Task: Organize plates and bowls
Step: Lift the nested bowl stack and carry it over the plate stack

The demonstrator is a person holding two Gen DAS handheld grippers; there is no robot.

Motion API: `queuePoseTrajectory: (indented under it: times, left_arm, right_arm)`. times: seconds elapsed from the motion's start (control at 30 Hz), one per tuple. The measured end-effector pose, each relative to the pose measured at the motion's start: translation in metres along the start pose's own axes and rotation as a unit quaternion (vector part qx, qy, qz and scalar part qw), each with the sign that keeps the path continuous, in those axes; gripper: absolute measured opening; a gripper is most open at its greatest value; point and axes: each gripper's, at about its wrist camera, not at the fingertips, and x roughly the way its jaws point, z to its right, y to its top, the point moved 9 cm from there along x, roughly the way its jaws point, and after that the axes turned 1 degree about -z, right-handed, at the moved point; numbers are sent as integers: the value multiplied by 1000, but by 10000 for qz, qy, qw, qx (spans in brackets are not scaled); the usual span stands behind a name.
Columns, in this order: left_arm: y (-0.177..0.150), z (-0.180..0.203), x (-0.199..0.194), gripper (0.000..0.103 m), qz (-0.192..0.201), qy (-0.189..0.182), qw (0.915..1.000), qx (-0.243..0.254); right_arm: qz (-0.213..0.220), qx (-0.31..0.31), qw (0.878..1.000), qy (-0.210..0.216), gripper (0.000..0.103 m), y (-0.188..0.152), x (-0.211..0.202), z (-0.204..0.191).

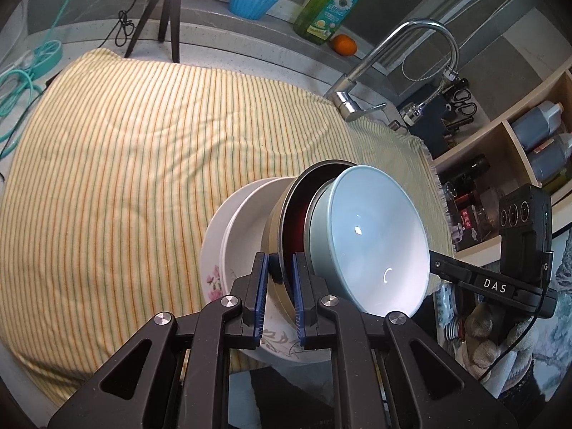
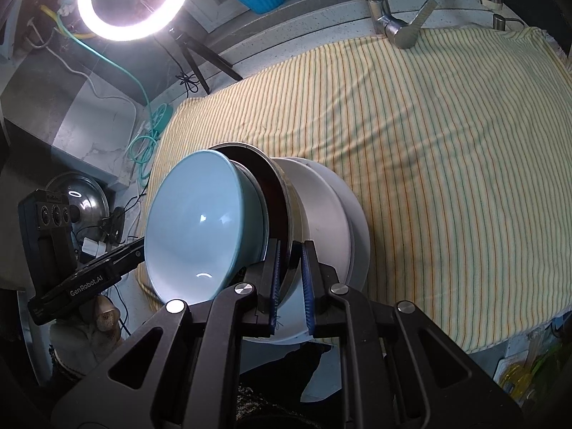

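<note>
Both grippers, left (image 1: 280,279) and right (image 2: 290,271), clamp the dark bowl's (image 1: 298,196) rim; the nested stack hides the striped cloth's (image 1: 143,143) near edge.

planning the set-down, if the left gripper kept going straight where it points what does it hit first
Probably the striped cloth. The left gripper is shut on the dark bowl in the nested stack, so that stack would likely touch down first; depth is unclear.

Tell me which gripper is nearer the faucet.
Right. The faucet stands at the striped cloth's back edge, on the right gripper's side of the stack. The left gripper clamps the dark bowl's rim on the opposite side.
</note>
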Motion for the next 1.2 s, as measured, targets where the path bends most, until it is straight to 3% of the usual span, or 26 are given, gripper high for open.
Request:
queuePoseTrajectory:
  times: [0.4,0.93,1.07,1.2]
  left_arm:
    - [-6,0,5,10,-113,43,9999,42]
    - [-1,-3,2,14,36,165,9997,155]
    - [-1,-7,0,23,130,331,9991,227]
    - [2,-9,-10,23,298,410,9985,230]
  right_arm:
    - [-99,107,9999,23,12,-8,8,6]
    - [-108,-3,9999,4,13,-6,8,7]
    - [-57,-73,10000,-2,21,-5,4,9]
    - [-33,-128,9999,38,24,-3,-3,13]
